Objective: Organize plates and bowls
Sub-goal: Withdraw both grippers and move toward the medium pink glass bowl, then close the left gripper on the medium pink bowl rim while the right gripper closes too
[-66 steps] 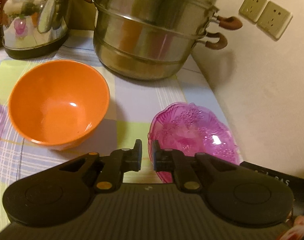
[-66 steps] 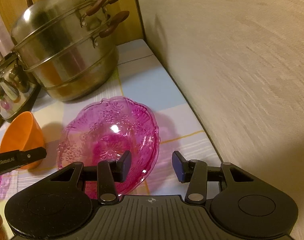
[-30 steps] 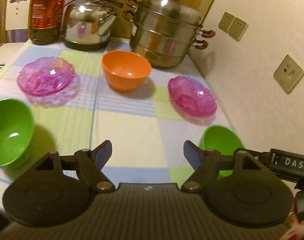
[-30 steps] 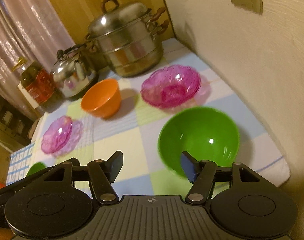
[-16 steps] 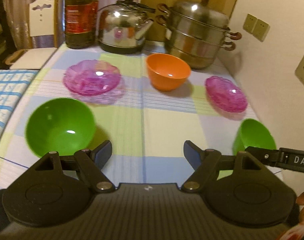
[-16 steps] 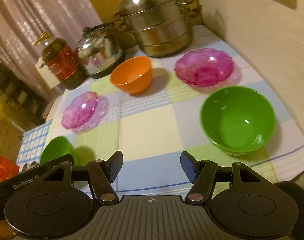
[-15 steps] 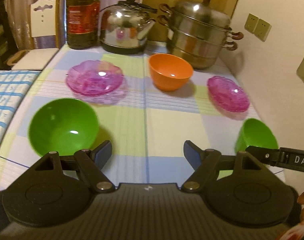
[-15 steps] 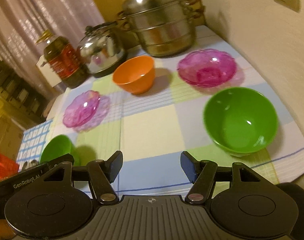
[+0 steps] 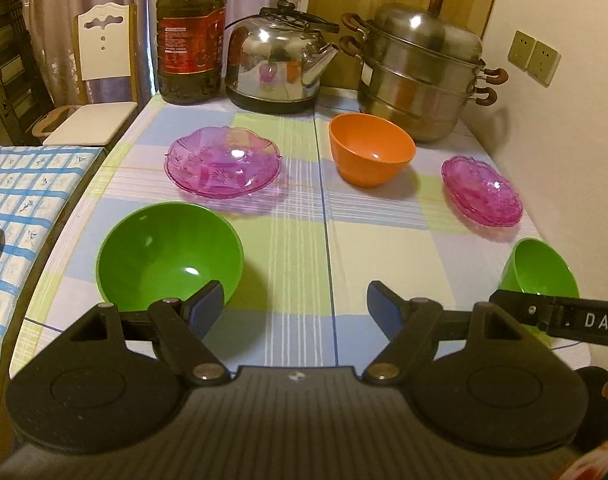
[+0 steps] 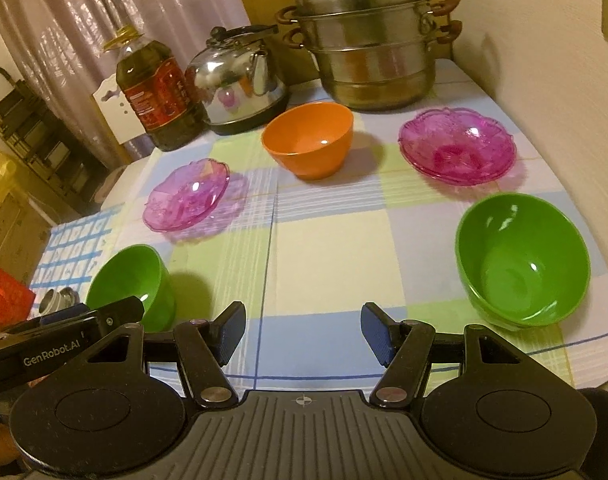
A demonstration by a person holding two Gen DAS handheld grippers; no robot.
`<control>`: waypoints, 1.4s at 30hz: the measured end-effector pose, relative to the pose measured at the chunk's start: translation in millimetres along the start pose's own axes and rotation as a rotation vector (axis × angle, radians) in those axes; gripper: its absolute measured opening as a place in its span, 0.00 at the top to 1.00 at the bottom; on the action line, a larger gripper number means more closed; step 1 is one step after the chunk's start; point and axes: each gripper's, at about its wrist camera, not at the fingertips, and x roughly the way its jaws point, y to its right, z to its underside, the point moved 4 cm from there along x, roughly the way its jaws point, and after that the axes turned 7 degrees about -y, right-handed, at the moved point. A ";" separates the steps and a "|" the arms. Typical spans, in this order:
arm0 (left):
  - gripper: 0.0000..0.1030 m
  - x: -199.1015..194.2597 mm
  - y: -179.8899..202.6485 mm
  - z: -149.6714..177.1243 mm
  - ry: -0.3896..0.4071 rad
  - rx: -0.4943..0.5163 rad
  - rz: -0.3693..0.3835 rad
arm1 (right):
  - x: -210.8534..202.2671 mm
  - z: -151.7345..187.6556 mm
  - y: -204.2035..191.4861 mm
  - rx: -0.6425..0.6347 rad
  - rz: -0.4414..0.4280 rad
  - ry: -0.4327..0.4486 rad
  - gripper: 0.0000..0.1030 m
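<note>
Both tools are seen held above the near edge of a table [image 9: 296, 248] covered with a checked cloth, and nothing is gripped by either. The left gripper [image 9: 295, 308] is spread wide with bare cloth showing between its blue pads, and the right gripper [image 10: 303, 330] is likewise parted and empty. A green bowl [image 9: 169, 257] is placed near the front left corner, close to the table's left edge, and a second green bowl [image 10: 522, 259] is set near the front right corner, just inside the front edge and near the wall. Between the two bowls a broad strip of open cloth is left. Farther back, a pink glass dish [image 9: 223, 162] is found on the left, an orange bowl [image 9: 371, 155] in the middle, and a second pink glass dish [image 10: 457, 148] on the right near the wall; it cannot be told whether that one is a single dish or a stack. Along the back edge an oil bottle [image 9: 191, 36], a steel kettle [image 9: 278, 66] and a tiered steamer pot [image 9: 418, 72] are lined up. In the left wrist view the right-hand green bowl is partly covered by the other tool's finger, and a fingertip is cut off at the right border. A blue-checked surface [image 9: 20, 184] is butted against the table's left side.
</note>
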 end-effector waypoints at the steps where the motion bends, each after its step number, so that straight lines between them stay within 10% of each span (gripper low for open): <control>1: 0.26 0.0 -1.3 -0.2 -0.001 -0.003 0.001 | 0.9 0.0 -1.2 -0.001 -0.002 -0.003 0.38; 23: 0.26 10.6 -66.8 -68.9 0.024 -0.046 0.006 | 43.4 -49.2 -43.0 -0.009 -0.063 -0.017 0.38; 42: 0.28 113.2 -152.4 -140.3 -0.020 -0.012 -0.023 | 166.4 -118.1 -84.2 -0.073 -0.067 -0.030 0.38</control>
